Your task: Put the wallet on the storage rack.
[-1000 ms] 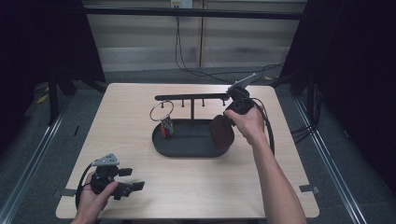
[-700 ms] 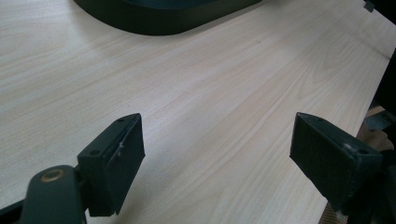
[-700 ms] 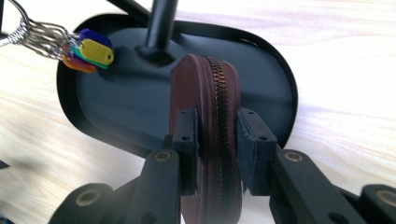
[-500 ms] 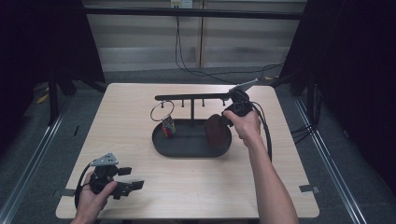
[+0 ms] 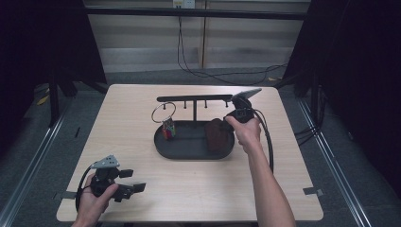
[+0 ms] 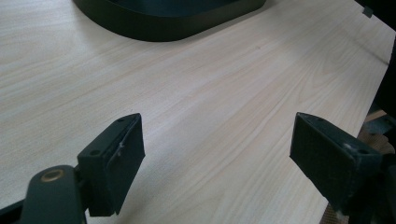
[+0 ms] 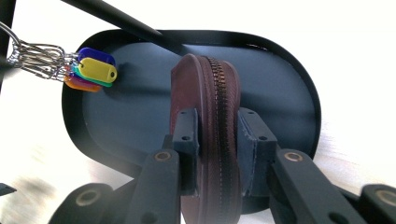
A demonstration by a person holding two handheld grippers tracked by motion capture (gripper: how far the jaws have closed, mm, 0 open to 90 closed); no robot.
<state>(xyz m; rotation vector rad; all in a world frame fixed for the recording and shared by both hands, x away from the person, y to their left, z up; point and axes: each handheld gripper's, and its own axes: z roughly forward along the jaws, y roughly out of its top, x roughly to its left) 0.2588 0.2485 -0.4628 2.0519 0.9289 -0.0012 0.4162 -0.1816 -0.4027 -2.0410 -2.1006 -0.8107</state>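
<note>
Clamped in my right claw point(image 7: 218, 140) is the brown zip pouch point(image 7: 210, 116), edge-up over the right end of the black tray point(image 5: 189, 149). Near the tabletop's front-left corner, my left claw point(image 6: 217, 163) gapes wide, holding nothing.

A pale wooden table point(image 5: 142, 123) stands on grey floor point(image 5: 38, 142) between dark curtains point(image 5: 47, 42), cables point(image 5: 227, 71) trailing before what seems a panelled wall point(image 5: 142, 42).

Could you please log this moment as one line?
right tool: shut on brown pouch | pouch: over black tray | left tool: open, nothing between its jaws
</note>
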